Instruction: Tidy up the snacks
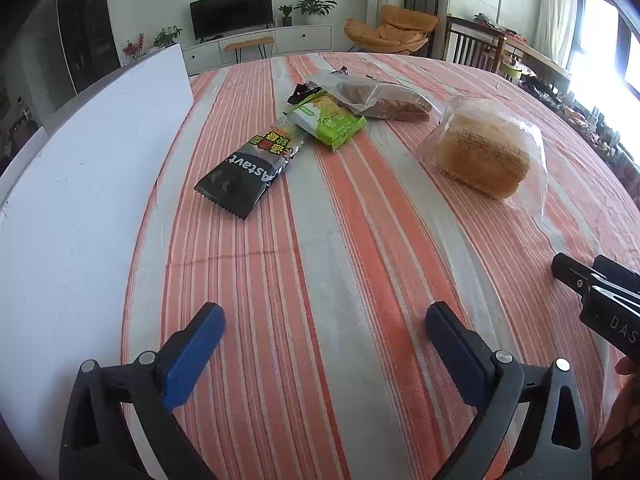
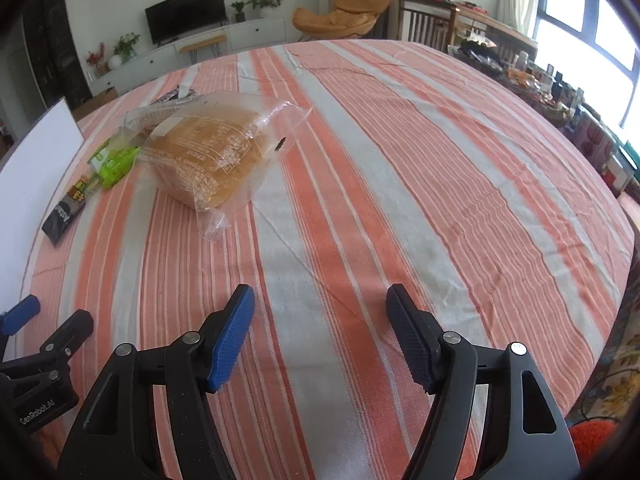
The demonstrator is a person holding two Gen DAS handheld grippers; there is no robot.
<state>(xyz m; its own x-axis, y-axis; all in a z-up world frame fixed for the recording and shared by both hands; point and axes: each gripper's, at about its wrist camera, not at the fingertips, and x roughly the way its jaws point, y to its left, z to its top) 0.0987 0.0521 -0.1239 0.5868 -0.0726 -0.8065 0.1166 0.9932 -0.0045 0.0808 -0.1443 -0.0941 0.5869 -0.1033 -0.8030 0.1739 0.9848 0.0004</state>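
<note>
On the striped tablecloth [image 1: 340, 260] lie a black snack packet [image 1: 244, 172], a green-and-white packet [image 1: 328, 120], a clear bag of brown cake [image 1: 384, 98] and a clear bag with a golden bread loaf [image 1: 484, 156]. The loaf [image 2: 208, 152], the green packet [image 2: 114, 164] and the black packet [image 2: 66, 210] also show in the right wrist view. My left gripper [image 1: 324, 320] is open and empty, well short of the packets. My right gripper [image 2: 320, 300] is open and empty, right of the loaf and nearer me.
A white board or box [image 1: 80, 184] lies along the table's left side. The right gripper's body [image 1: 600, 300] shows at the right edge of the left wrist view. A TV cabinet, an orange chair and a cluttered side table stand beyond the table.
</note>
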